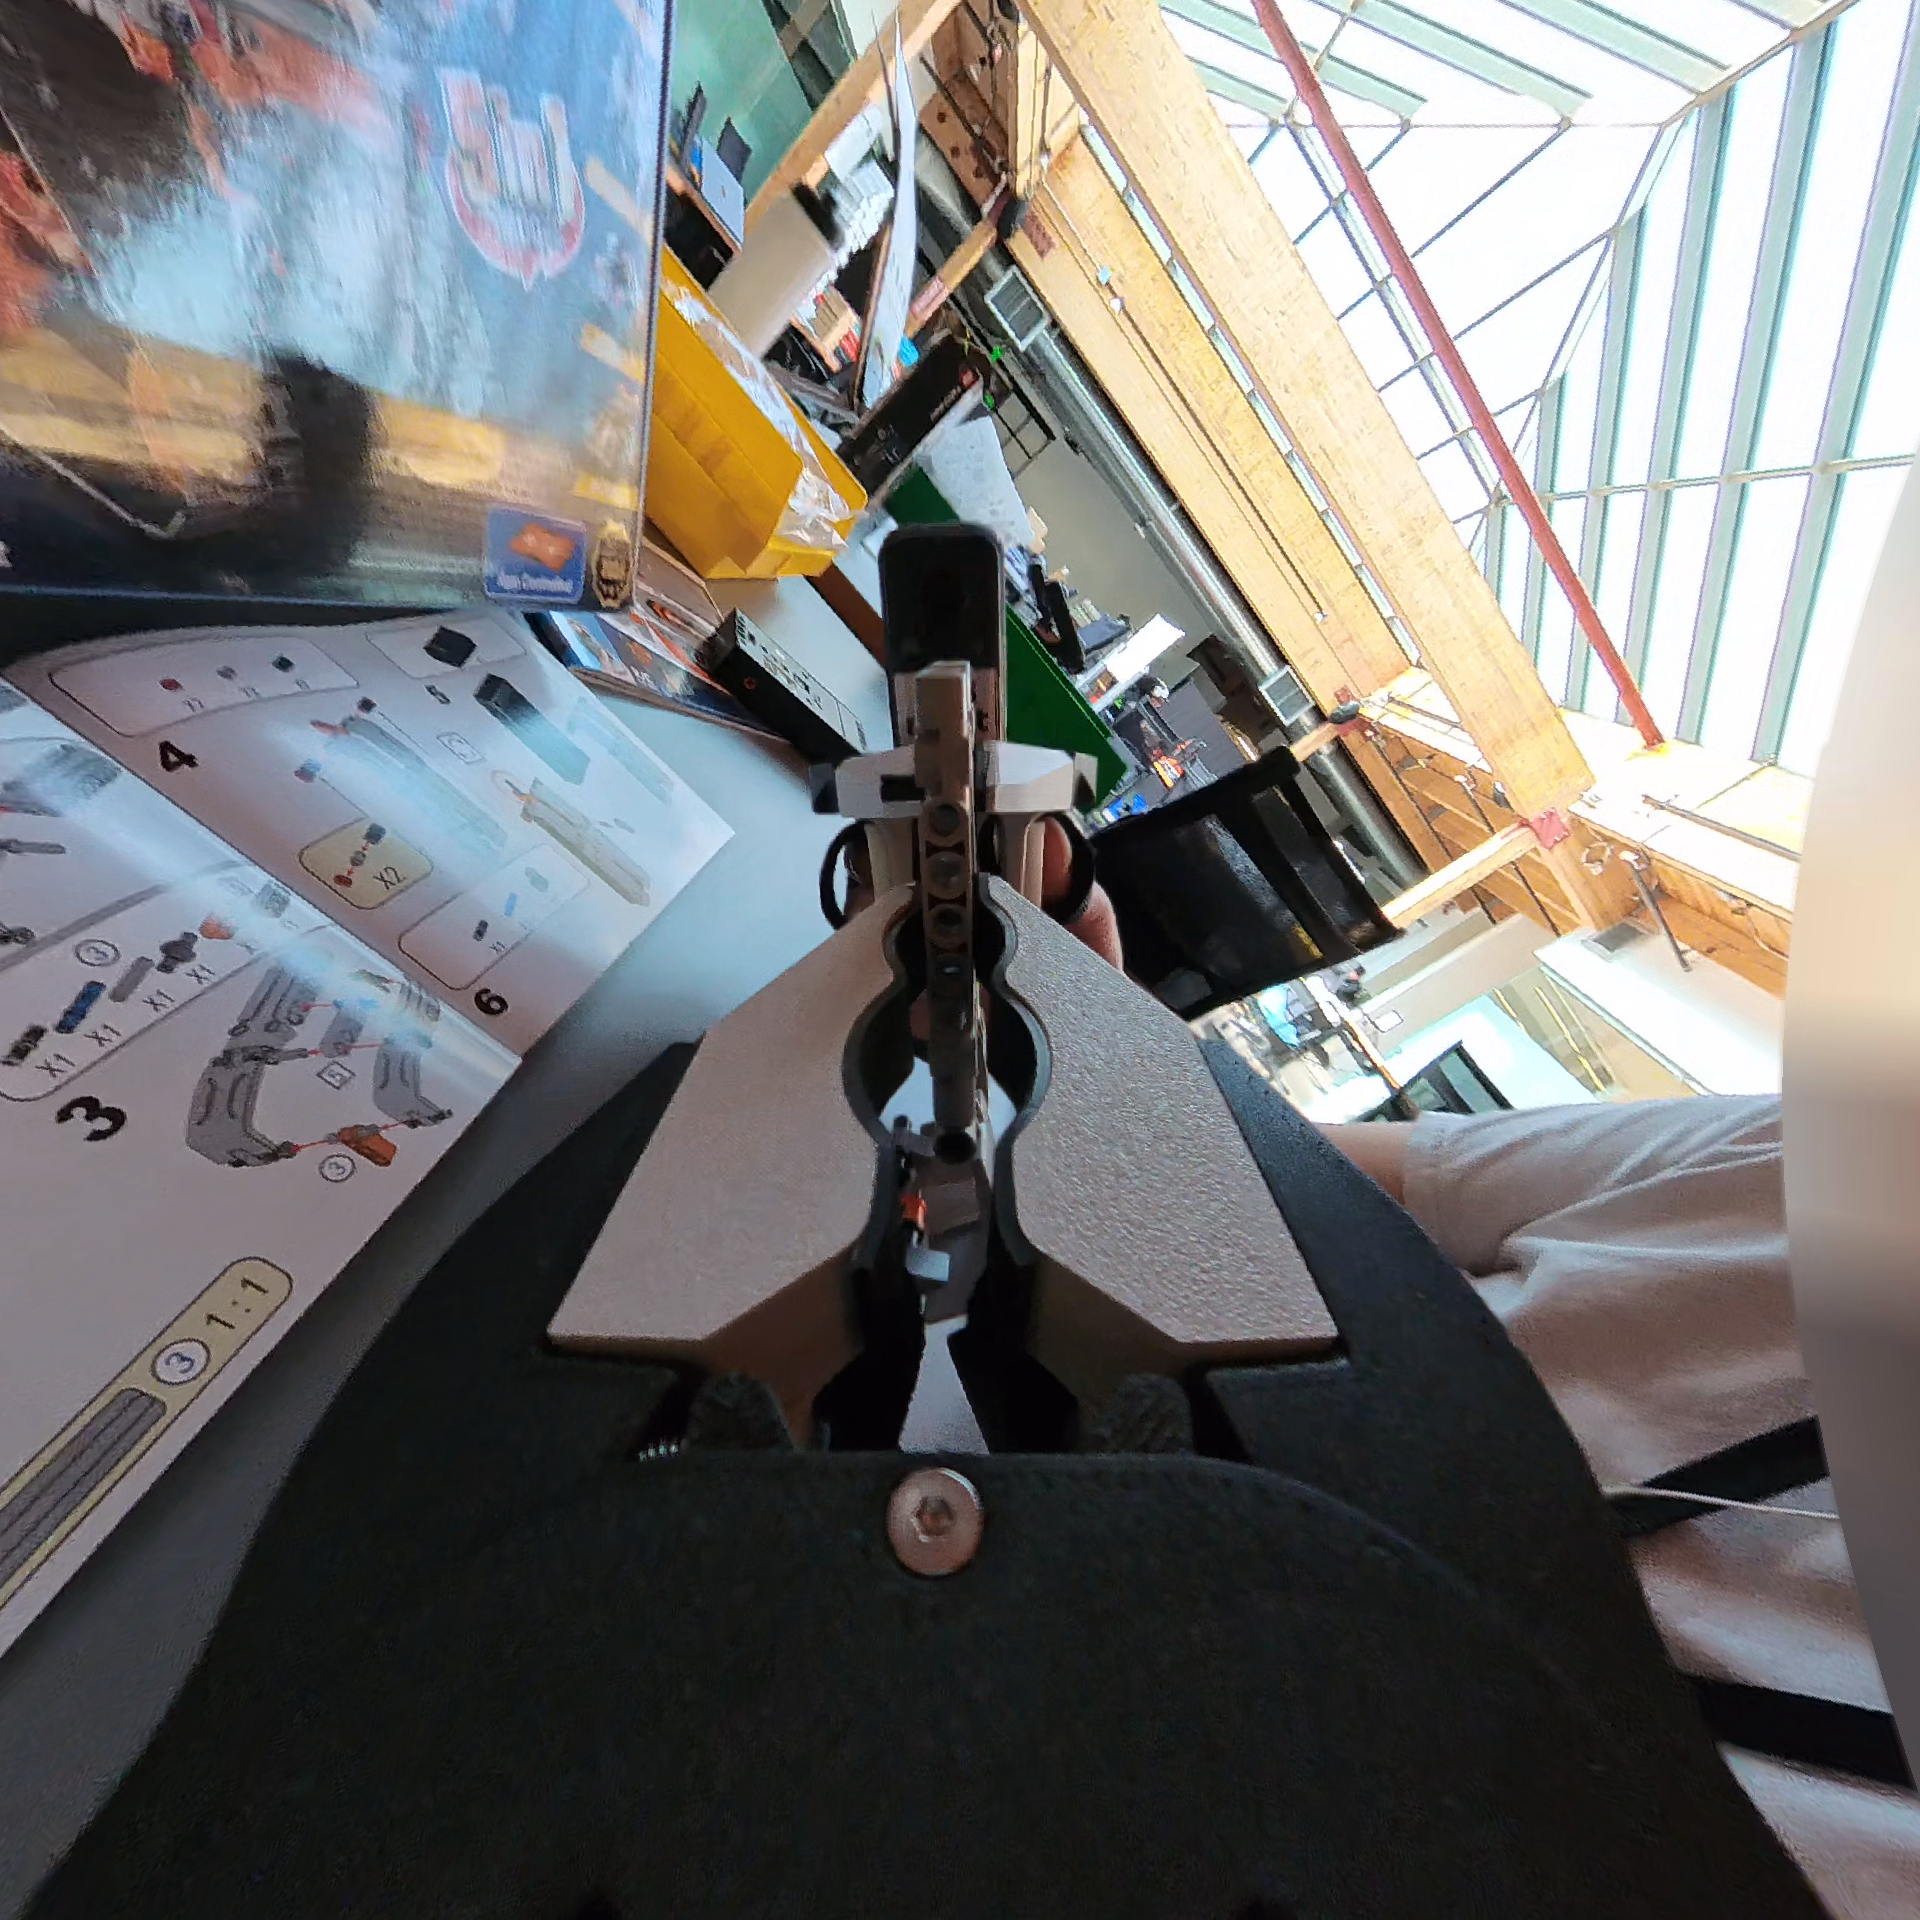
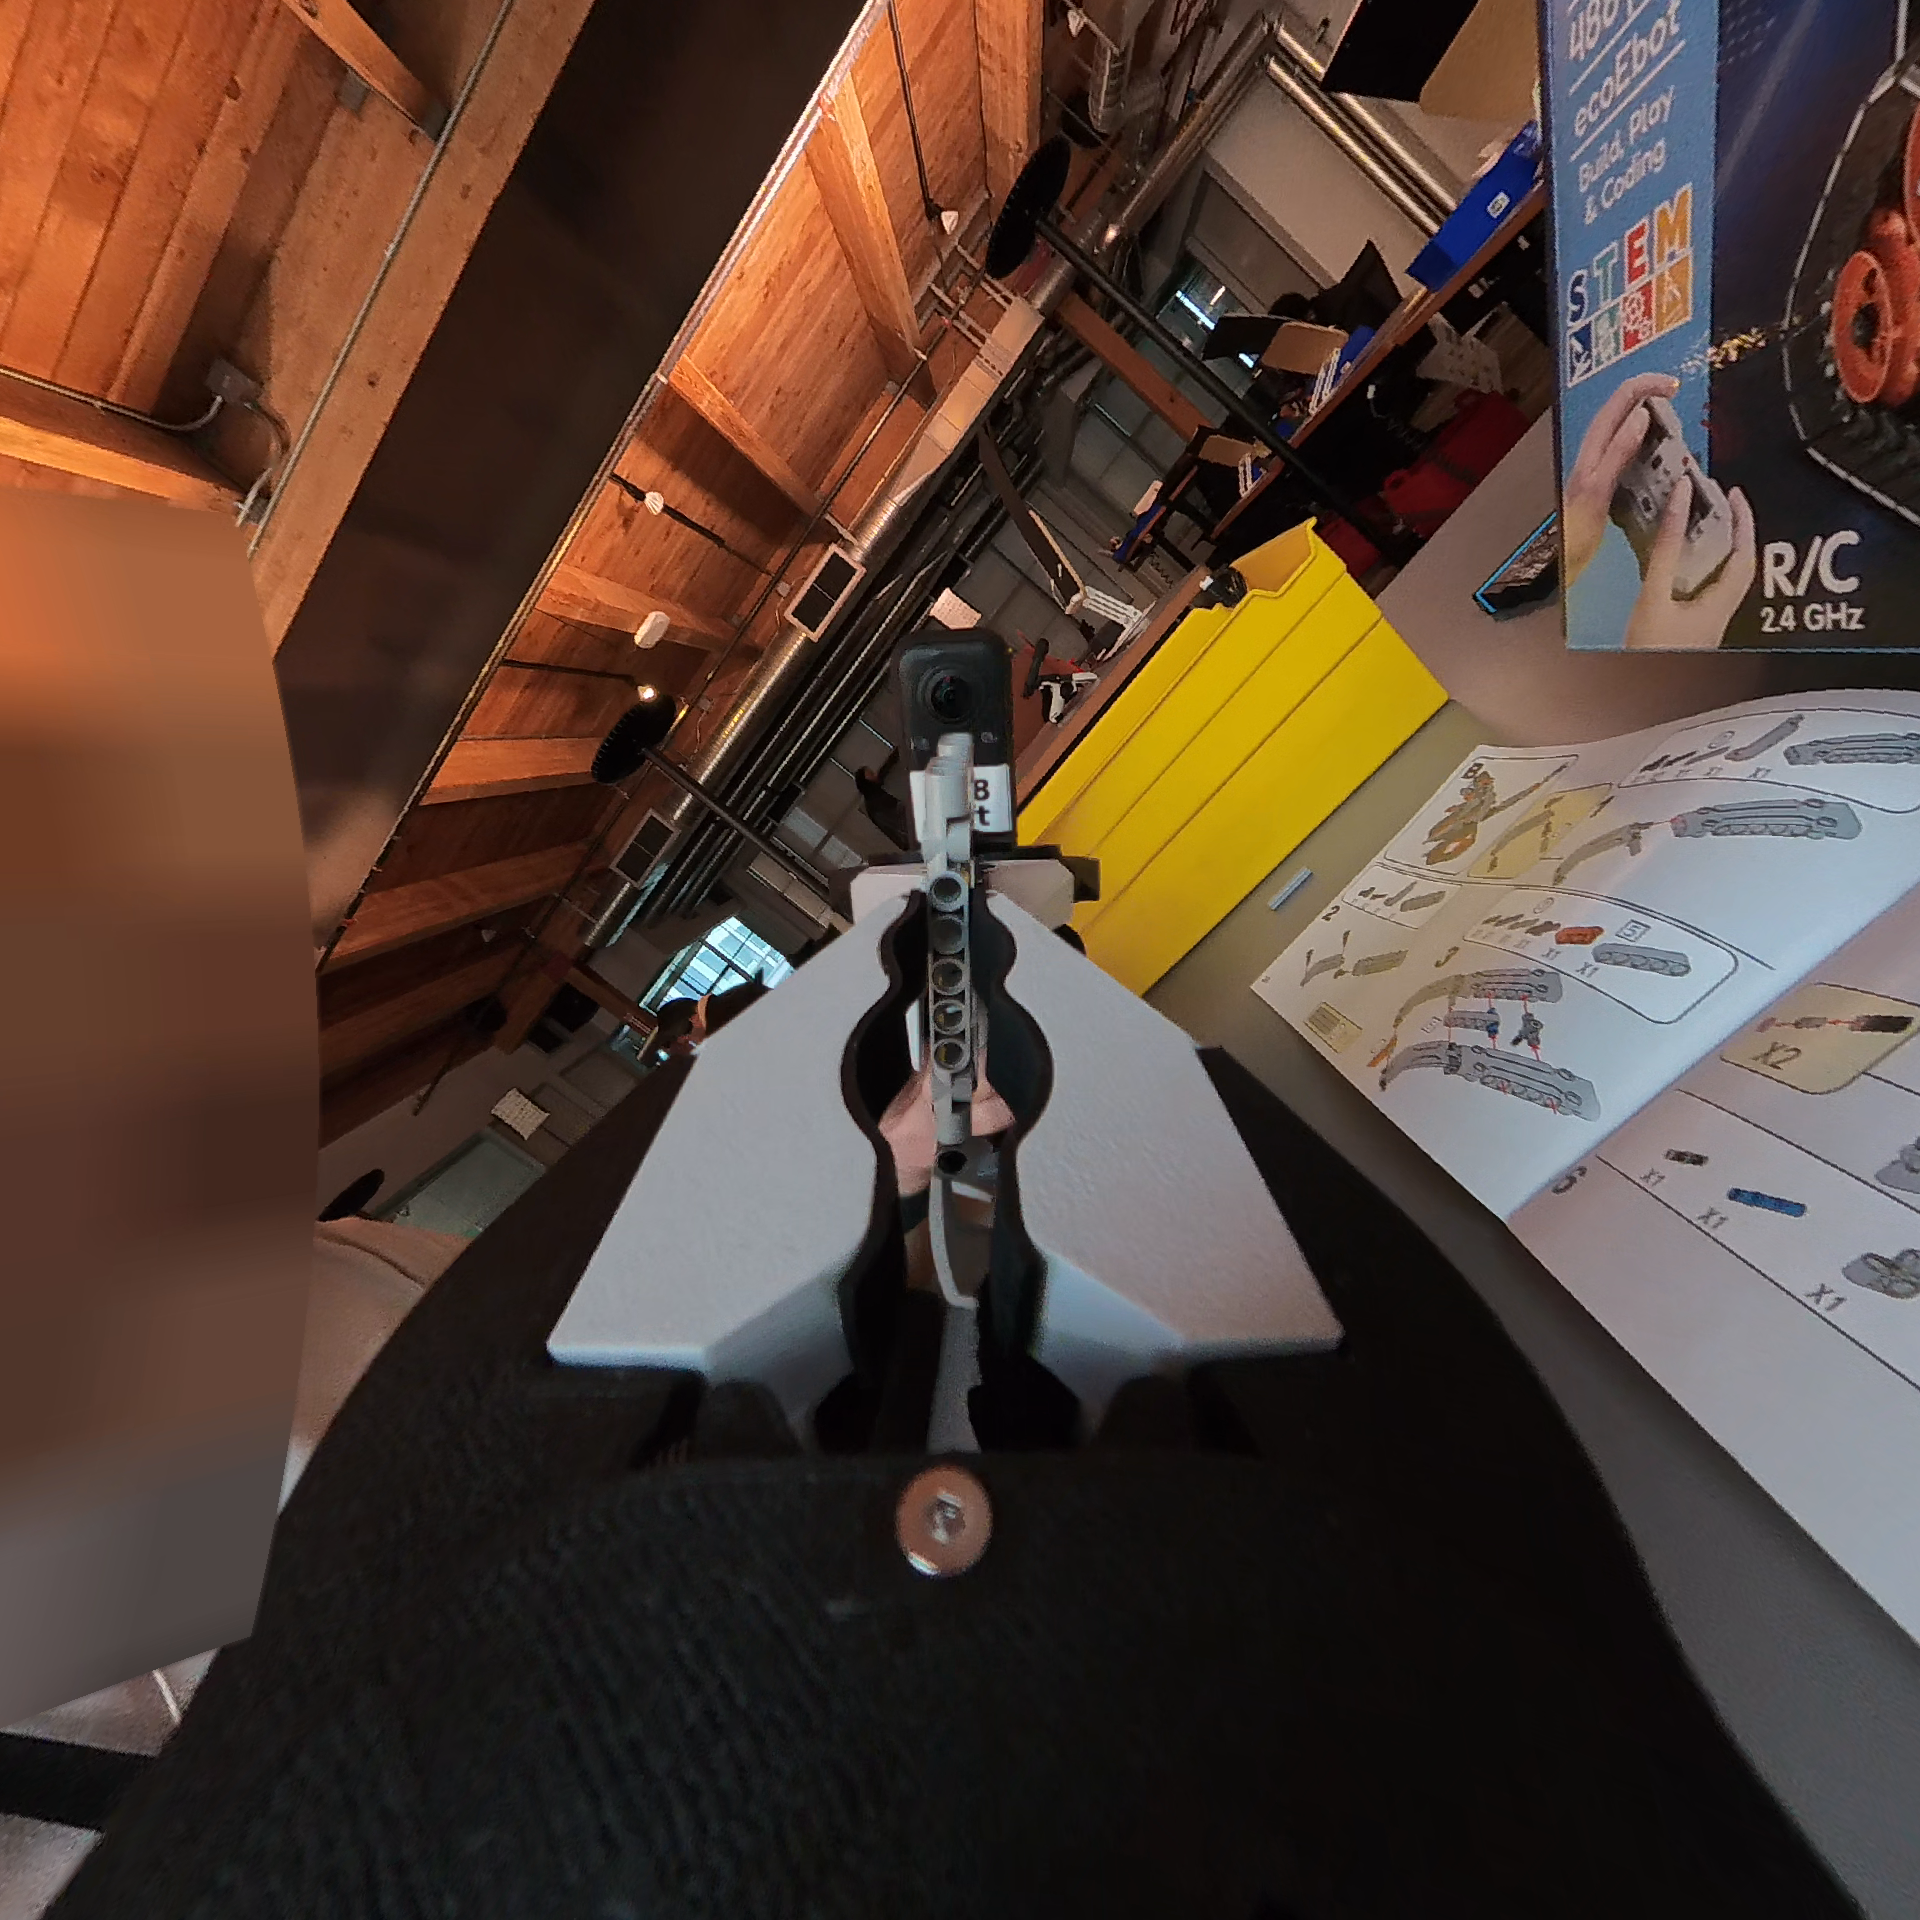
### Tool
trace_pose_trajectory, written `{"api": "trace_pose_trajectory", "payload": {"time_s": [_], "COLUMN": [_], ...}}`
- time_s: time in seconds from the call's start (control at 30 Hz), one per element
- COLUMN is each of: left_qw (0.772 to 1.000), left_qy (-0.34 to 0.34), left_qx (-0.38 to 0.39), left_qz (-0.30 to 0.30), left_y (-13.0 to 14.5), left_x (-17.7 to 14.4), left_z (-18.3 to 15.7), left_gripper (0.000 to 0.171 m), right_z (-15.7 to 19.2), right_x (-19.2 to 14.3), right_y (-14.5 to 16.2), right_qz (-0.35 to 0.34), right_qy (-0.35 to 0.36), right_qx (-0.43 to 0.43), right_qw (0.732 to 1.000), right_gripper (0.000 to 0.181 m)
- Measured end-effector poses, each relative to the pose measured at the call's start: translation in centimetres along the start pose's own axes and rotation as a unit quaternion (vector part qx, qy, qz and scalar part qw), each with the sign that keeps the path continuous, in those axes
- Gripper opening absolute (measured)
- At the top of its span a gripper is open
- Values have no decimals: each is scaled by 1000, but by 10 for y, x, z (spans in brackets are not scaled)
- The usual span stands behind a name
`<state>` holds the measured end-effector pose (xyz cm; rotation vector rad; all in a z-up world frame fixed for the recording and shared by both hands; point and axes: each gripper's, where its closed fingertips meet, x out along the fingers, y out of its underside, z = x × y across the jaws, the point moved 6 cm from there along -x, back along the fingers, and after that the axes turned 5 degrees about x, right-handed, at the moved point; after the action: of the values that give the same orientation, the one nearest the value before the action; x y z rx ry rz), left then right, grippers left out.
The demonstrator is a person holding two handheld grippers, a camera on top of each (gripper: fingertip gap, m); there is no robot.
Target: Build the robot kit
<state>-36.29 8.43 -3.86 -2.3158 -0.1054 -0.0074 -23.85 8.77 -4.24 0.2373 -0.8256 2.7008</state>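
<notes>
Left gripper (image 1: 943,914) and right gripper (image 2: 948,935), facing, both clamp one grey beam (image 1: 948,831). Manual (image 1: 260,935) at 9 o'clock runs off-frame; the beam's lower end is hidden.

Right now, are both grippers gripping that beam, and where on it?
Yes. The left gripper and right gripper, facing each other, are both shut on the grey holed beam, each clamping an opposite end across its flat sides.
</notes>
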Motion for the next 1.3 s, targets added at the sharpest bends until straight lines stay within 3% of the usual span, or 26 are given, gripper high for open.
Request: {"api": "trace_pose_trajectory", "payload": {"time_s": [0.53, 0.83, 1.3], "left_qw": [999, 998, 994], "left_qy": [-20, -10, -20], "left_qx": [-6, -48, -35], "left_qz": [37, 37, 105], "left_y": [11, 14, 19], "left_x": [2, 1, -3], "left_z": [21, 28, 24], "left_gripper": [5, 5, 4], "right_z": [-26, -33, -35], "right_x": [-5, -5, -2], "right_y": [9, 11, 17], "right_qz": [-1, -1, 83], "right_qy": [11, 12, 1], "right_qx": [33, 7, 15], "right_qw": [999, 1000, 996], "right_gripper": [4, 4, 4]}}
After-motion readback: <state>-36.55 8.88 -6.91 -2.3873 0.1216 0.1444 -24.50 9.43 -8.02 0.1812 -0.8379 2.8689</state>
